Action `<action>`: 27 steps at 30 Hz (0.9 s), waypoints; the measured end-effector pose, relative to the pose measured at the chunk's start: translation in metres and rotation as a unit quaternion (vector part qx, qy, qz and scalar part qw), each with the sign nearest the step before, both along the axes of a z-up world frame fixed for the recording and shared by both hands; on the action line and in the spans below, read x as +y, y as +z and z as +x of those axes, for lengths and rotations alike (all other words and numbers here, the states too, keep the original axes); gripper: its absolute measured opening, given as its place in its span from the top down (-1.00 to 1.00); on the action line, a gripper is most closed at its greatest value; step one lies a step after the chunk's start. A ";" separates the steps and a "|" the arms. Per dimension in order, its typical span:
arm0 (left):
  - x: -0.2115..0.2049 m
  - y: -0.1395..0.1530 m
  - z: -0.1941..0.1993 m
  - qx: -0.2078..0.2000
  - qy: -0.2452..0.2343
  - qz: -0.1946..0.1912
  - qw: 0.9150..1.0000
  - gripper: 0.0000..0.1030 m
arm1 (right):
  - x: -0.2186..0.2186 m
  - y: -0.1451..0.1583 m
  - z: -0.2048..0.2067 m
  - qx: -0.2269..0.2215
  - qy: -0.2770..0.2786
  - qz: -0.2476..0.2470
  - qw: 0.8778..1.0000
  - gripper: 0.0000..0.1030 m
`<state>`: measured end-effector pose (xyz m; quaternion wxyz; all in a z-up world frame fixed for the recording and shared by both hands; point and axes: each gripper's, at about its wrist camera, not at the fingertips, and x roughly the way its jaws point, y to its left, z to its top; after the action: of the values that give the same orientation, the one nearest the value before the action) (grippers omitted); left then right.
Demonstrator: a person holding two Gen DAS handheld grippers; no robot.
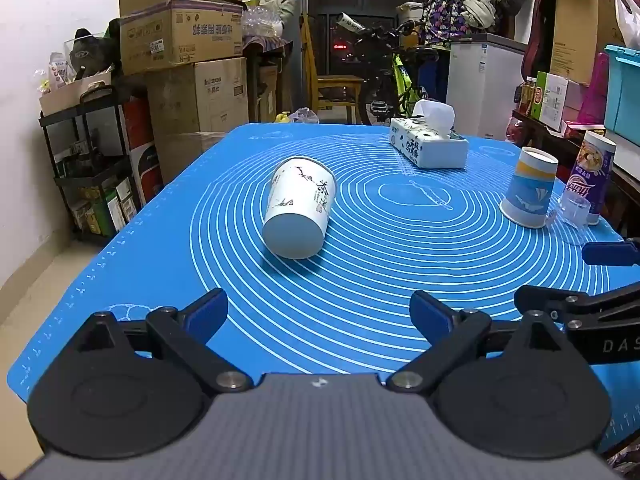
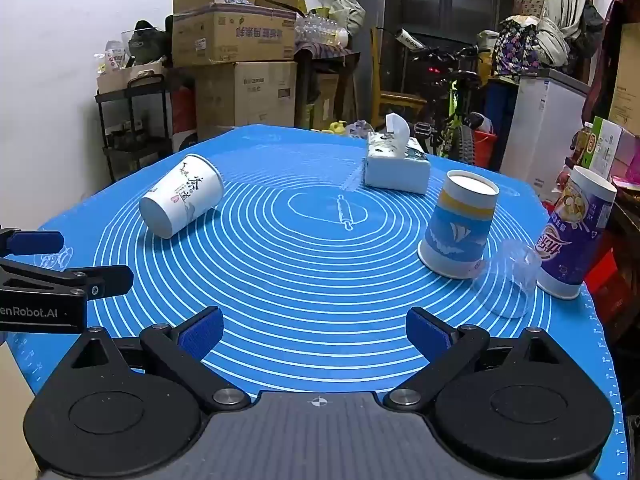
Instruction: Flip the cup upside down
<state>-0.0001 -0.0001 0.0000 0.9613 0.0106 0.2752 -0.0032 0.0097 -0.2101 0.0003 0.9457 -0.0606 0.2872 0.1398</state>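
A white paper cup with ink drawings (image 1: 299,207) lies on its side on the blue mat (image 1: 360,280), its closed base toward me; it also shows in the right wrist view (image 2: 182,196) at the left. My left gripper (image 1: 319,314) is open and empty, a short way in front of the cup. My right gripper (image 2: 315,333) is open and empty over the mat's near middle. A blue-and-yellow paper cup (image 2: 460,224) stands upside down at the right, also in the left wrist view (image 1: 530,186). A clear plastic cup (image 2: 506,280) lies next to it.
A tissue box (image 2: 396,164) sits at the far side of the mat (image 2: 320,264). A purple printed cup (image 2: 576,236) stands upside down at the right edge. Cardboard boxes (image 1: 184,36), a shelf, a bicycle and a white freezer crowd the room behind.
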 end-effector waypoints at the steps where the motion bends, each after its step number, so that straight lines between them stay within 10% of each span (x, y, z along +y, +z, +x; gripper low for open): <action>1: 0.000 0.000 0.000 0.005 0.000 -0.005 1.000 -0.88 | 0.000 0.000 0.000 0.001 0.000 0.000 1.000 -0.89; 27: -0.002 0.000 0.000 0.005 0.001 0.003 1.000 -0.88 | -0.007 -0.003 0.003 0.015 -0.009 0.011 1.000 -0.90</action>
<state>0.0001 -0.0016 0.0003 0.9600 0.0133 0.2798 -0.0019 0.0128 -0.2174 -0.0025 0.9430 -0.0452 0.3007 0.1355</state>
